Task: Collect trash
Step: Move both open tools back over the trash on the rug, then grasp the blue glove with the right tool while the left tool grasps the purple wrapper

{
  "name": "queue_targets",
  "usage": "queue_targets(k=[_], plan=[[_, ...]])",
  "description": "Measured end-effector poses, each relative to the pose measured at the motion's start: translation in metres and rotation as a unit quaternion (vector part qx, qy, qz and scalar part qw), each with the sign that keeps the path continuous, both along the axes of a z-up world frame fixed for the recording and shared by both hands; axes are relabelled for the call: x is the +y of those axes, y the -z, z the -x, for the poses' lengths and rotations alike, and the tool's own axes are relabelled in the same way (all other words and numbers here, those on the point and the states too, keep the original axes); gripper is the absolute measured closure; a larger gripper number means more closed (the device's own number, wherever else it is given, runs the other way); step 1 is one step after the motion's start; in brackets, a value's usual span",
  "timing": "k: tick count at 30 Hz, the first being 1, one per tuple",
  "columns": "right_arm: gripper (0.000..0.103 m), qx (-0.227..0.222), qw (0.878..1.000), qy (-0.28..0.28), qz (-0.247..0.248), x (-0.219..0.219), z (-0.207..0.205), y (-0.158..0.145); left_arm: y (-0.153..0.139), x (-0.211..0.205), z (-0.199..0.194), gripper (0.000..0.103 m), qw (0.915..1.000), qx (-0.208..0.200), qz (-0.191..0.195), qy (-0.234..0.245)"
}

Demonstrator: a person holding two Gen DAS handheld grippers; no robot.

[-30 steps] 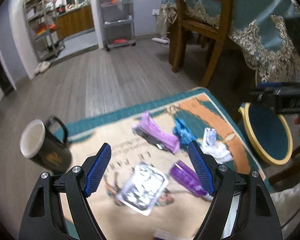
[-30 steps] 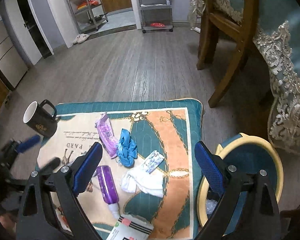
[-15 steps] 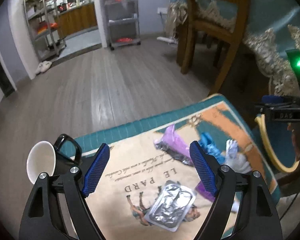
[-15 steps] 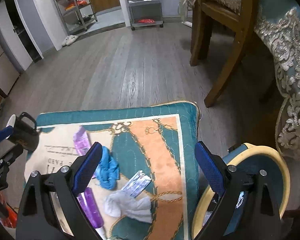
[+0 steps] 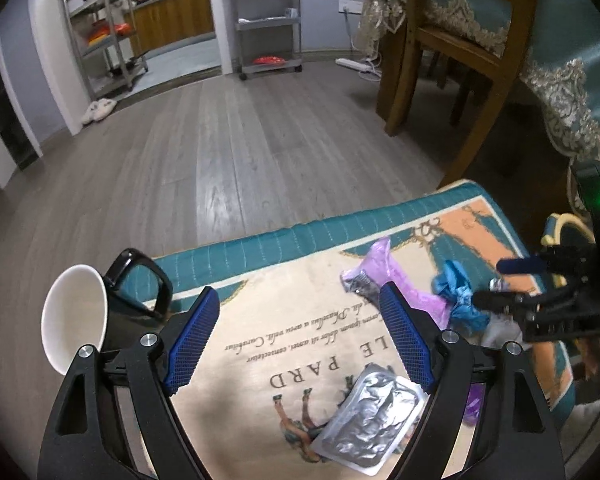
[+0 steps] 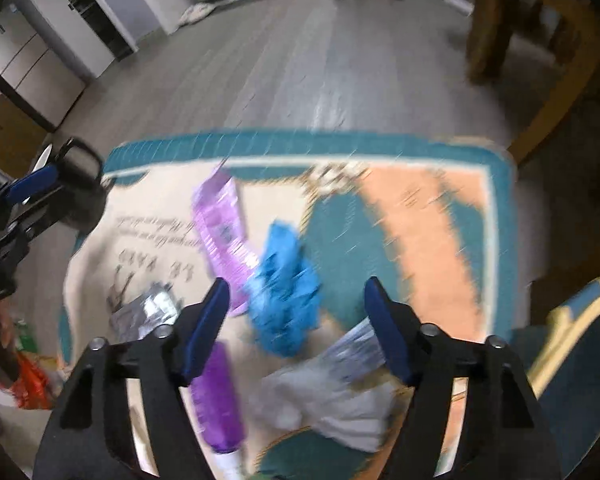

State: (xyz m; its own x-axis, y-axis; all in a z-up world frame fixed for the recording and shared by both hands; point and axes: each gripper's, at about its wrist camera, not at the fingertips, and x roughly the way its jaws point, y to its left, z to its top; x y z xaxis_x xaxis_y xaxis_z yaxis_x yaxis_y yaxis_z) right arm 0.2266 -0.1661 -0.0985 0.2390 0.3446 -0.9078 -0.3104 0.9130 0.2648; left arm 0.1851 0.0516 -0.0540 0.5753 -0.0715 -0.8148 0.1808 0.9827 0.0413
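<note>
Black and glossy, the mug (image 5: 112, 312) stands at the far left corner of the printed mat (image 5: 284, 344), just beside the left finger of the left gripper (image 5: 300, 344); it is no trash, by my reckoning, and should stay put. That gripper hangs with its jaws spread wide and nothing between them. Below it and a little to its right, close by its right finger, lies the crinkled silver foil pack (image 5: 370, 420), flat on the mat, its long axis running on a slant from near left to far right. Further right comes the purple wrapper (image 6: 222, 236), lying lengthwise away from the cameras, and nearer the mat's front edge the purple bottle (image 6: 218, 400), also lengthwise, its white cap toward the viewer. Next is the crumpled blue glove (image 6: 286, 300), touching the wrapper's right side. The right gripper (image 6: 296, 328) is likewise released and holds nothing; the glove sits directly ahead of it, between the two fingers' lines, so I judge this hand far the nearer and the glove its likely pick. The view is blurred, so exact contact cannot be told. A white tissue (image 6: 332, 404) lies just below the glove. At the far right, off the mat, stands the yellow-rimmed bin (image 6: 572, 360), near the right hand.
</note>
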Motion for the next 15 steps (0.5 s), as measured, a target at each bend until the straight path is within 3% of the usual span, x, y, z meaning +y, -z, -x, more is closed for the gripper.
queue_targets(k=[4,6,9,15], plan=[[0.048,0.015,0.999,-0.035,0.015,0.015,0.008,0.010,0.008,-0.001,-0.002,0.021,0.9999,0.014,0.002,-0.004],[0.076,0.033,0.997,-0.058,0.039,0.023,0.011,0.019,0.010,-0.001,-0.005,0.021,0.9998,0.018,0.006,-0.009],[0.084,0.026,0.996,-0.073,0.047,0.024,0.015,0.018,0.012,-0.003,-0.008,0.021,0.9996,0.020,0.007,-0.016],[0.084,-0.003,0.998,-0.057,0.014,-0.001,0.018,-0.011,0.014,-0.019,-0.014,0.021,0.9994,0.025,0.013,-0.023]])
